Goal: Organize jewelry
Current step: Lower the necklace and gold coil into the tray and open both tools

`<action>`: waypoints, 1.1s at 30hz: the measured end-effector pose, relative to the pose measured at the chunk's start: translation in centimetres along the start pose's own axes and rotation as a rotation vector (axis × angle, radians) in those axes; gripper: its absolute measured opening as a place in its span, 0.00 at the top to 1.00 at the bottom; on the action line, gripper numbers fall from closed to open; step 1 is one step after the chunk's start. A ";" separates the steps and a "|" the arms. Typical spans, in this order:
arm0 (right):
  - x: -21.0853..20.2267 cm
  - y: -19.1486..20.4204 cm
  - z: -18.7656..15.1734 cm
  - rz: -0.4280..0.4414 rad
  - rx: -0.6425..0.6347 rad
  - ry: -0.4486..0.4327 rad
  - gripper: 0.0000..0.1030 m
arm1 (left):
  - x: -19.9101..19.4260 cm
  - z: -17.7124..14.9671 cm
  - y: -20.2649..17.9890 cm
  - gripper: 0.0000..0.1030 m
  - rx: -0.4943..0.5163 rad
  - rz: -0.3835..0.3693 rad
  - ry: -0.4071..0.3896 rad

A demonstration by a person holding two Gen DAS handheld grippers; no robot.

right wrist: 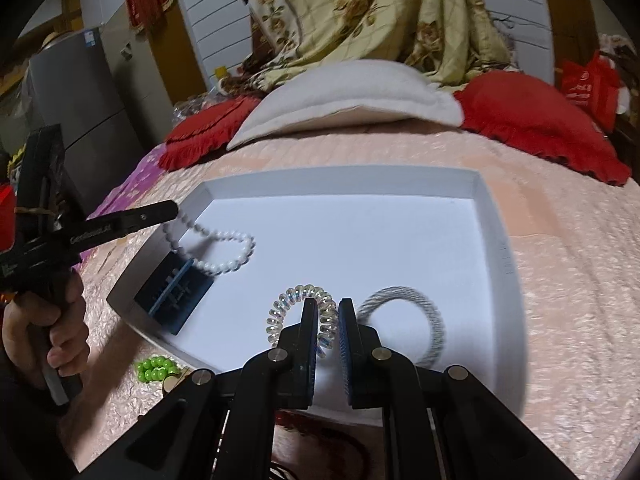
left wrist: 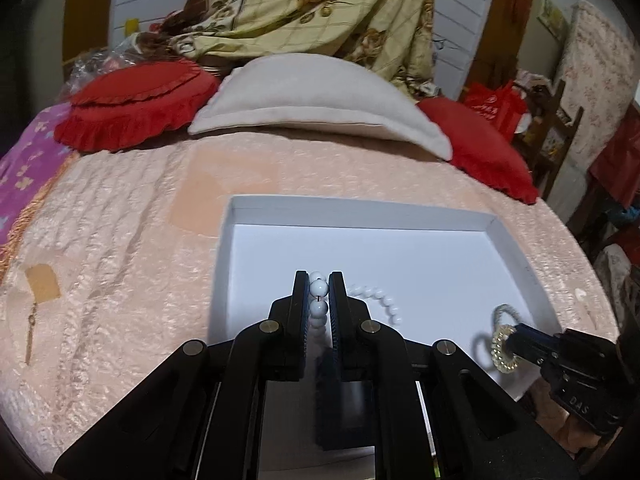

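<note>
Inside the shallow white cardboard tray (right wrist: 486, 216), the far half of the floor lies bare, open to approach from above. The tray's near half is crowded: a dark blue rectangular comb-like piece (right wrist: 174, 294) against its left wall, a white bead bracelet (right wrist: 236, 256) just beyond, and a clear spiral hair tie (right wrist: 286, 304) beside a grey braided hair loop (right wrist: 434, 320) at the near edge.

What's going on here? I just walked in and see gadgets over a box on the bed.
A person is sorting jewelry into a white box on the bed. The left hand-held gripper is shut on a white bead bracelet, holding it up over the box's left side. The right hand-held gripper pinches a clear spiral hair tie above the box floor. A blue comb already lies inside; a green bead bracelet waits on the bedspread.
</note>
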State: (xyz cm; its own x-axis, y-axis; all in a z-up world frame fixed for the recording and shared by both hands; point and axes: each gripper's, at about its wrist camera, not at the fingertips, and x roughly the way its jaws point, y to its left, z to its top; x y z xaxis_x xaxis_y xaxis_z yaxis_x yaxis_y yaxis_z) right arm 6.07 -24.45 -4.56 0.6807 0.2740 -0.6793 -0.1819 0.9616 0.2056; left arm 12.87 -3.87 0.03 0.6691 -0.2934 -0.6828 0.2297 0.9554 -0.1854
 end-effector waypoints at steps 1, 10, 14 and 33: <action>0.2 0.2 -0.2 0.002 -0.004 0.005 0.91 | 0.1 -0.1 0.1 0.92 0.002 0.012 0.000; 1.2 -0.2 -0.6 0.021 0.039 0.028 0.90 | -0.5 -1.0 -0.1 0.41 0.010 0.067 -0.047; 0.3 -0.4 -0.5 0.018 0.050 -0.009 0.90 | -1.3 -1.1 0.0 0.31 0.012 0.069 -0.113; -9.5 -0.1 -2.4 -0.184 -0.030 -0.302 0.04 | -6.8 -6.1 -1.8 0.31 0.051 -0.026 -0.115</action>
State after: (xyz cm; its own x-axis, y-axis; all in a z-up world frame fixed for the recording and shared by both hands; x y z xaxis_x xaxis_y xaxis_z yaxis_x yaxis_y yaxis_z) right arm -2.06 -27.15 0.17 0.8826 0.0829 -0.4628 -0.0543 0.9957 0.0748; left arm 3.59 -3.37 0.68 0.7384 -0.3222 -0.5924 0.2812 0.9456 -0.1637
